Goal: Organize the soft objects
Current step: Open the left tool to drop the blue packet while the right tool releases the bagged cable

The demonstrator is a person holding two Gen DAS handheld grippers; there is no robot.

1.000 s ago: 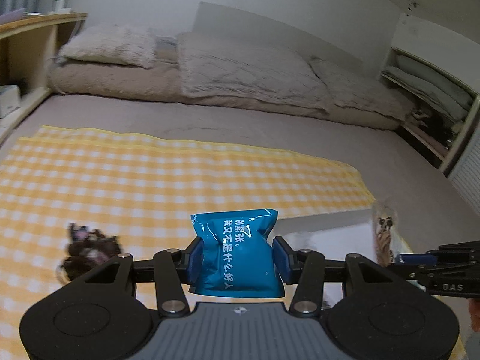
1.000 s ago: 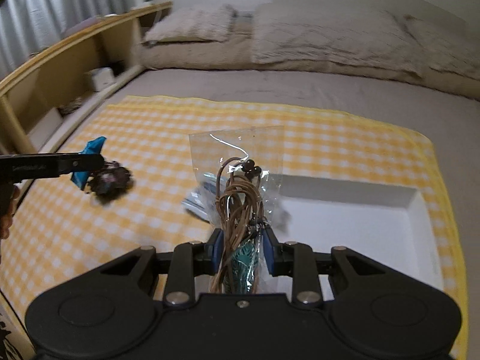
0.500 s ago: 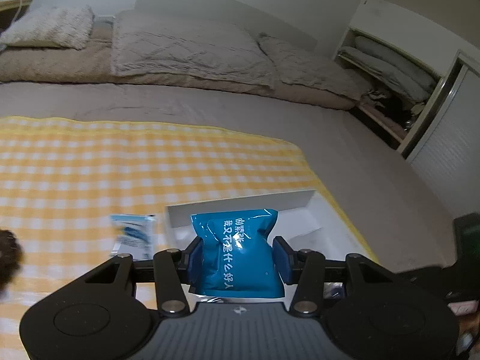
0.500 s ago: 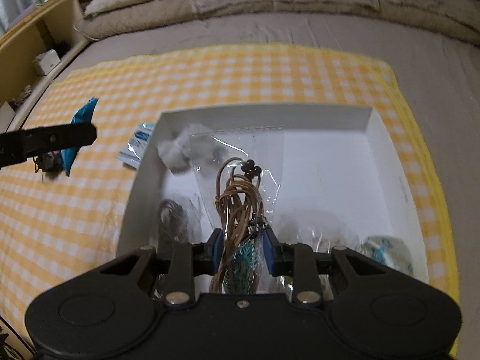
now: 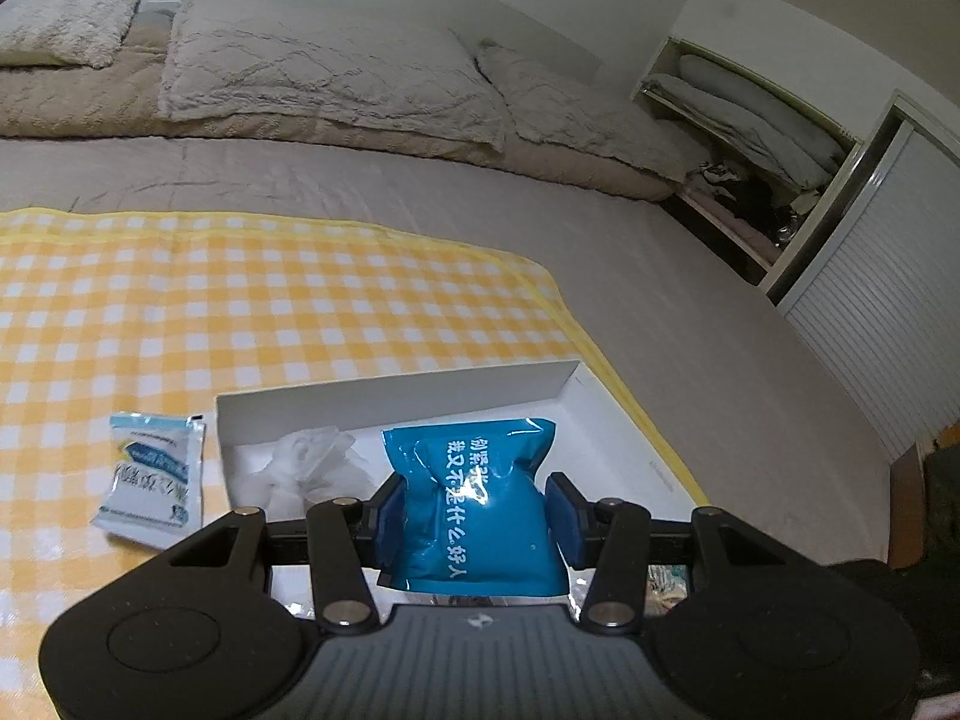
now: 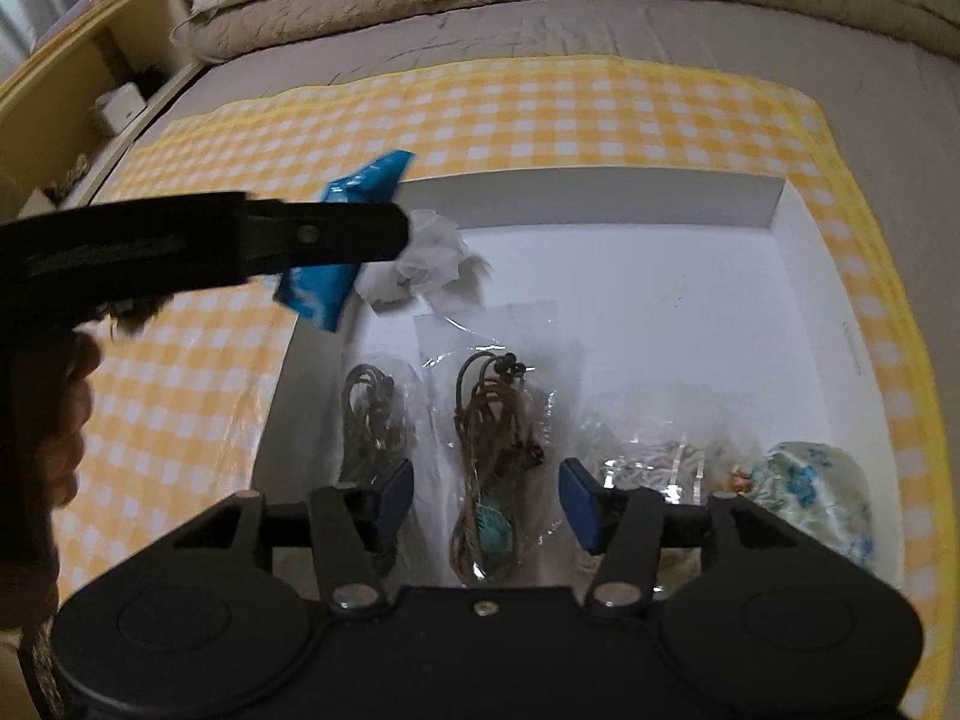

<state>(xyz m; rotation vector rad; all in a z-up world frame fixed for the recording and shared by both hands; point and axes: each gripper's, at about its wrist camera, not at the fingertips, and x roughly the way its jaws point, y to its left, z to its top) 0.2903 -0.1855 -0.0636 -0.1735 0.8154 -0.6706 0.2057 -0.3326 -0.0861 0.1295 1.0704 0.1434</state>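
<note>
Right wrist view tells it best: the right gripper (image 6: 486,504) held the clear bag of brown cord (image 6: 495,450) pinched a moment ago, and now its fingers (image 6: 393,495) are spreading, both pads clear of the plastic, with the bag lying between them on the floor of the white box (image 6: 774,210) beside the other bagged bundles. That item looks delivered. Meanwhile the left gripper (image 5: 477,513) has swung across from the checked cloth (image 5: 270,312) and now hangs over the box's near left corner, fingers clenched on the puffy blue packet (image 5: 480,516), above the crumpled white tissue (image 5: 300,462). I'd say the packet goes in next. A pale blue sachet (image 5: 153,474) lies on the cloth just outside the box wall, not yet sorted.
</note>
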